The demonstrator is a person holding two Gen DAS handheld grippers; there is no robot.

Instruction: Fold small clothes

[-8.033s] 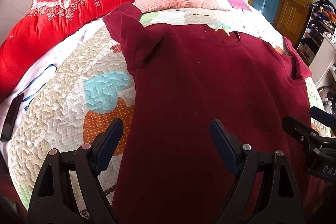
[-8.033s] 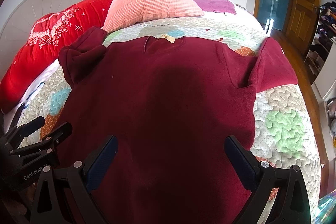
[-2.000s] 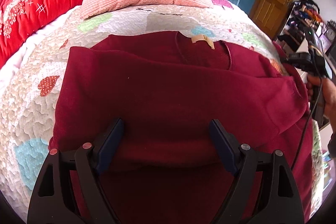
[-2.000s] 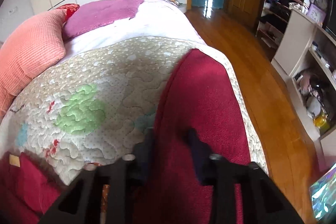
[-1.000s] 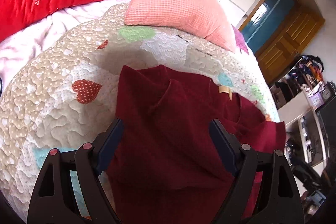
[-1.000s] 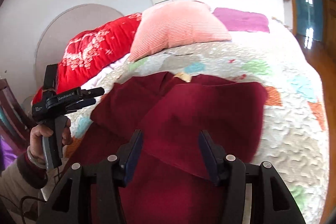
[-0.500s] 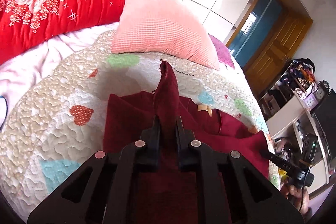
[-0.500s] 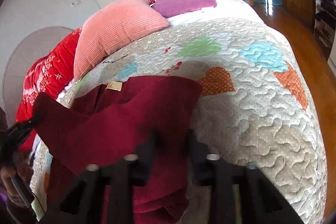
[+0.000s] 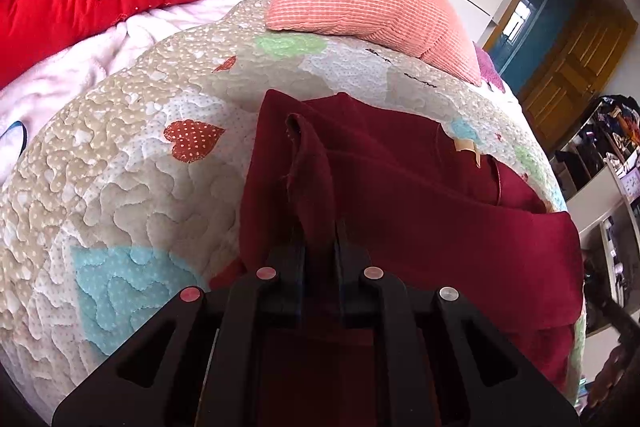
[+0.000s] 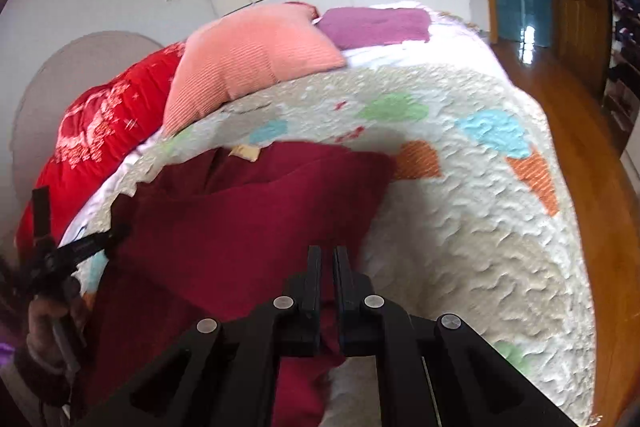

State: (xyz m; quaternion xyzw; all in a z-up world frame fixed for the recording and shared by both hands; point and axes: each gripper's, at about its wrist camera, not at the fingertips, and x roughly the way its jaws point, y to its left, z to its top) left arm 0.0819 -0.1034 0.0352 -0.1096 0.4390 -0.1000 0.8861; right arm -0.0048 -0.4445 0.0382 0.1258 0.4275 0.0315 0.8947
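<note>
The quilt (image 9: pixel 132 163) covers the bed, its near edge cut off. On it lies the dark red sweater (image 9: pixel 420 211), folded, the lower part hidden behind both tools. The left gripper (image 9: pixel 318 227) is clamped on a raised fold toward twelve o'clock. The right gripper (image 10: pixel 327 259) has just closed on the sweater's blurred right edge.
</note>
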